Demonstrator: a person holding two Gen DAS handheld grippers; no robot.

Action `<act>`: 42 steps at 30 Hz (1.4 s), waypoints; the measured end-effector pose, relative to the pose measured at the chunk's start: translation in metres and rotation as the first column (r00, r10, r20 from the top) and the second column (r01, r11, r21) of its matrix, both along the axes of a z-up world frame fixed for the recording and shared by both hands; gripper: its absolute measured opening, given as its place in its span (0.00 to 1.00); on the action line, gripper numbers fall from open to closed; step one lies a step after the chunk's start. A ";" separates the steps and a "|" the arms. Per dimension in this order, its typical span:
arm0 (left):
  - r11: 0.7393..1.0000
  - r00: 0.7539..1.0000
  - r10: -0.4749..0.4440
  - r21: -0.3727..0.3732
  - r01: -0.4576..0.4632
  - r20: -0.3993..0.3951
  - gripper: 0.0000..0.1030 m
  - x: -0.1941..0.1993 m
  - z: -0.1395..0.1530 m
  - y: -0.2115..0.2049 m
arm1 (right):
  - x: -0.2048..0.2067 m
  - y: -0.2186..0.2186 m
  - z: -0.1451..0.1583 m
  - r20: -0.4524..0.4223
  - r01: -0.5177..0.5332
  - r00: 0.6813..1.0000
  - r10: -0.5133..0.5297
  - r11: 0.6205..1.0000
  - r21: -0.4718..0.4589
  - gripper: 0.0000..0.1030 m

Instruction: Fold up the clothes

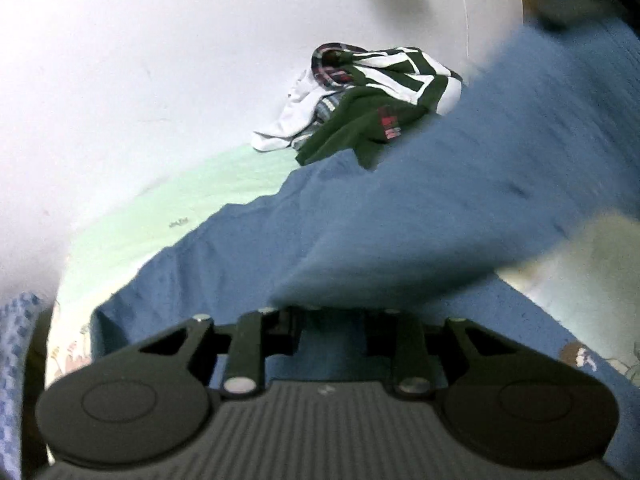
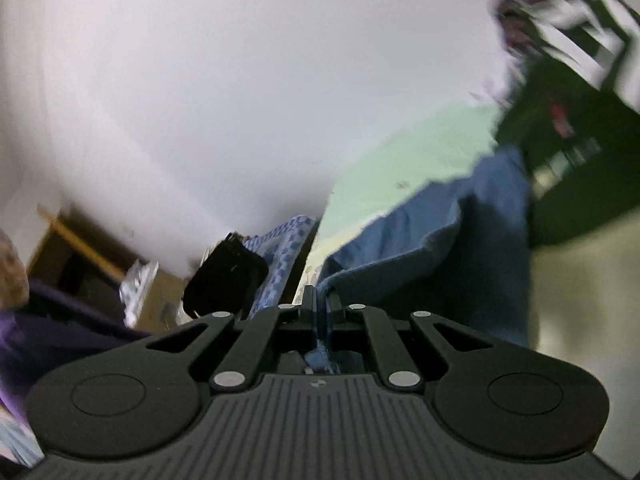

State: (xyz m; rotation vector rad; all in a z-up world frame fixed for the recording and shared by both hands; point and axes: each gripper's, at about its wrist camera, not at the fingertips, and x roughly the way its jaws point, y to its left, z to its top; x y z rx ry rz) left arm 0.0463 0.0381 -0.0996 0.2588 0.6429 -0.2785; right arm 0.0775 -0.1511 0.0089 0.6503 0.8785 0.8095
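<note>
A blue garment (image 1: 400, 208) lies spread over the light green bed sheet (image 1: 192, 200), and one fold of it rises in a blur toward the right. My left gripper (image 1: 332, 312) sits low against this cloth. Its jaws stand apart with blue fabric across the gap, and the fold hides the tips. In the right wrist view my right gripper (image 2: 318, 300) is shut on an edge of the blue garment (image 2: 432, 240), which stretches away from the closed fingers over the sheet (image 2: 400, 168).
A pile of other clothes (image 1: 372, 96), dark green, white and plaid, sits against the white wall (image 1: 160, 40); the pile (image 2: 568, 120) is blurred in the right view. Beside the bed are a black object (image 2: 226, 280), blue-patterned fabric (image 2: 284, 248), wooden furniture (image 2: 72, 240) and a purple sleeve (image 2: 48, 332).
</note>
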 end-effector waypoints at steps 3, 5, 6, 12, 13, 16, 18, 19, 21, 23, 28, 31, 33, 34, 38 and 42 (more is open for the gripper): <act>1.000 1.000 -0.015 -0.001 0.015 -0.024 0.29 -0.002 -0.007 -0.003 | -0.019 -0.018 -0.026 -0.132 0.078 0.989 -0.073 0.996 0.032 0.05; 1.000 0.999 -0.025 -0.002 0.025 -0.041 0.29 -0.003 -0.012 -0.005 | -0.033 -0.026 -0.044 -0.186 0.118 0.976 -0.115 0.993 0.007 0.05; 1.000 0.998 -0.030 -0.002 0.030 -0.049 0.29 -0.004 -0.015 -0.006 | -0.039 -0.029 -0.052 -0.209 0.130 0.969 -0.128 0.991 -0.005 0.05; 0.999 0.994 -0.043 -0.015 0.042 -0.098 0.35 -0.010 -0.029 -0.008 | -0.059 -0.033 -0.096 -0.302 0.108 0.943 -0.137 0.988 -0.110 0.05; 0.999 0.994 -0.035 -0.025 0.032 -0.108 0.35 -0.010 -0.031 -0.007 | -0.061 -0.029 -0.101 -0.292 0.090 0.948 -0.129 0.985 -0.145 0.05; 0.999 0.991 -0.019 -0.045 0.013 -0.132 0.35 -0.013 -0.036 -0.006 | -0.067 -0.021 -0.113 -0.240 0.034 0.966 -0.095 0.969 -0.245 0.12; 0.999 0.990 -0.013 -0.054 0.005 -0.141 0.35 -0.016 -0.038 -0.004 | -0.072 -0.016 -0.114 -0.186 0.005 0.981 -0.061 0.958 -0.286 0.18; 0.998 0.990 -0.010 -0.058 0.002 -0.143 0.37 -0.018 -0.038 -0.003 | -0.073 -0.015 -0.115 -0.169 -0.014 0.985 -0.037 0.958 -0.287 0.20; 0.998 0.989 -0.005 -0.067 -0.005 -0.149 0.40 -0.021 -0.038 -0.001 | -0.074 -0.011 -0.117 -0.132 -0.040 0.991 0.000 0.951 -0.307 0.21; 0.997 0.988 -0.001 -0.075 -0.011 -0.155 0.42 -0.022 -0.039 0.001 | -0.074 -0.005 -0.119 -0.094 -0.065 0.995 0.035 0.937 -0.342 0.22; 0.998 0.990 0.018 -0.062 -0.027 -0.141 0.42 -0.017 -0.034 0.000 | -0.068 0.003 -0.112 -0.070 -0.126 0.992 0.107 0.920 -0.371 0.11; 0.998 0.992 0.023 -0.062 -0.031 -0.127 0.42 -0.016 -0.026 0.002 | -0.061 -0.004 -0.106 -0.139 -0.168 0.981 0.131 0.942 -0.292 0.05; 0.996 0.992 0.018 -0.080 -0.028 -0.122 0.44 -0.017 -0.020 0.005 | -0.054 -0.020 -0.104 -0.237 -0.161 0.963 0.127 0.979 -0.129 0.05; 0.995 0.993 0.015 -0.092 -0.026 -0.118 0.47 -0.019 -0.017 0.006 | -0.052 -0.026 -0.104 -0.265 -0.152 0.956 0.126 0.985 -0.078 0.05; 0.995 0.993 0.003 -0.097 -0.014 -0.114 0.50 -0.022 -0.016 0.005 | -0.049 -0.038 -0.111 -0.308 -0.132 0.947 0.095 0.986 -0.104 0.11; 0.998 0.992 0.000 -0.060 -0.007 -0.126 0.50 -0.024 -0.025 -0.001 | -0.053 -0.033 -0.139 -0.343 -0.147 0.937 0.061 0.961 -0.232 0.17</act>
